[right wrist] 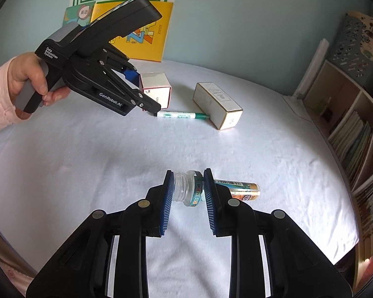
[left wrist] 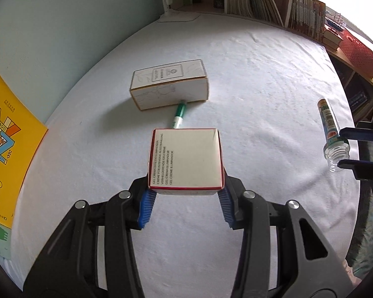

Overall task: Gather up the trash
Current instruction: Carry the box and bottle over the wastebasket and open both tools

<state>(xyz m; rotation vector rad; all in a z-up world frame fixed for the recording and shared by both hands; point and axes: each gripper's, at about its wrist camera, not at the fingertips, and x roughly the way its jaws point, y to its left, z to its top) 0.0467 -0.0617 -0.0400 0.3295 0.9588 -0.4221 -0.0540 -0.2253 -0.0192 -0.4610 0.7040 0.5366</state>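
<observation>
My left gripper [left wrist: 185, 181] is shut on a white box with red edges [left wrist: 185, 159], held above the white tablecloth [left wrist: 261, 87]. Beyond it a green marker [left wrist: 179, 115] lies against a white box with gold edges [left wrist: 169, 84]. My right gripper [right wrist: 188, 176] is shut on the neck of a clear plastic bottle [right wrist: 241, 188] with no cap and a colourful label. In the left wrist view the bottle [left wrist: 327, 119] and right gripper [left wrist: 343, 148] hang at the right edge. The right wrist view shows a hand [right wrist: 34, 84] holding the left gripper [right wrist: 146, 90] with the red-edged box [right wrist: 156, 89], beside the marker [right wrist: 184, 116] and gold-edged box [right wrist: 217, 104].
Yellow and green posters [right wrist: 146, 32] lean on the pale blue wall behind the table. Bookshelves [right wrist: 355, 134] line the right side, with an orange basket [left wrist: 358, 49] on a low shelf. A white lamp base [left wrist: 179, 16] stands at the table's far end.
</observation>
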